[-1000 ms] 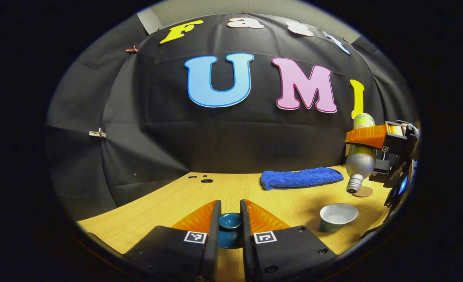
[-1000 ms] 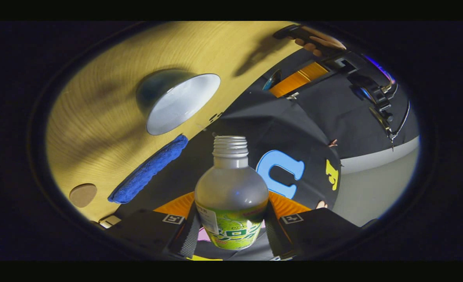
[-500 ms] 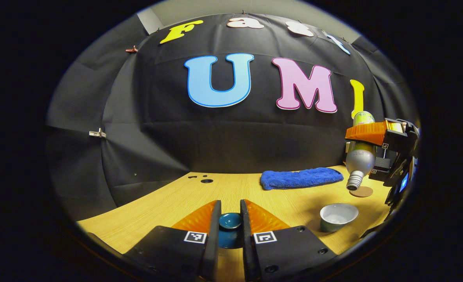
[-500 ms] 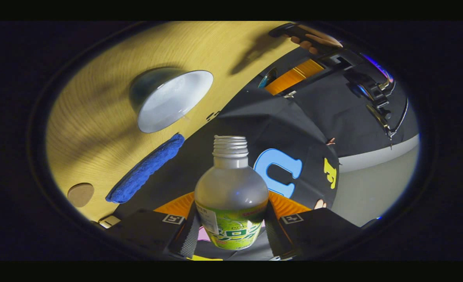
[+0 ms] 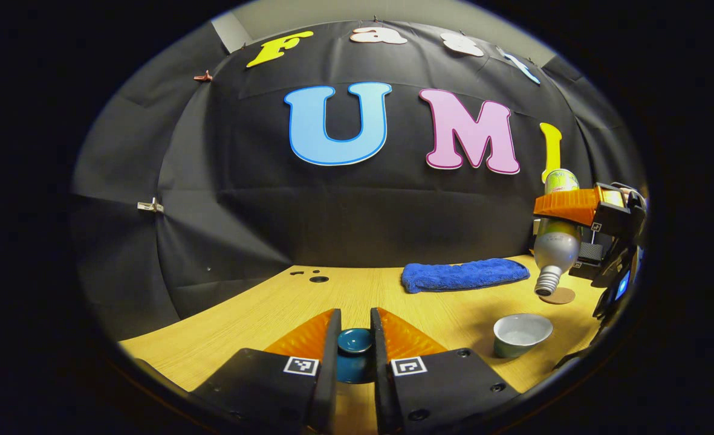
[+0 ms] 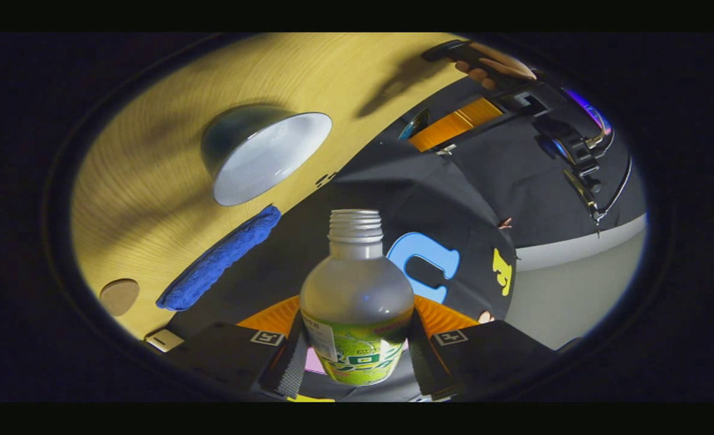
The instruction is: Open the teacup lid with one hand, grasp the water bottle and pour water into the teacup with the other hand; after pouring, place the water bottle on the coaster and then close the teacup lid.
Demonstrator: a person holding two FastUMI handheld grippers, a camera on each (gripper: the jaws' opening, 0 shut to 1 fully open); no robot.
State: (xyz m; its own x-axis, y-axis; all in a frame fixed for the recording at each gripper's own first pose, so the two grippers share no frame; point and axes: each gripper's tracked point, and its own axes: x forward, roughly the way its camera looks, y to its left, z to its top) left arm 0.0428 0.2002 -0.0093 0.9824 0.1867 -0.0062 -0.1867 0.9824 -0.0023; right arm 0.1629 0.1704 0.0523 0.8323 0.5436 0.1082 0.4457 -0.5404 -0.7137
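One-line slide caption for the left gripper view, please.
Left gripper holds the teacup lid off the open teacup while the right gripper tips the water bottle neck-down above it.

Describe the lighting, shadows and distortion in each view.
Left gripper view: even light, sharp; fisheye bows the table edge; a soft shadow lies beside the teacup. Right gripper view: dimmer, tilted; long shadows streak the wood; the water bottle looms large, slightly soft.
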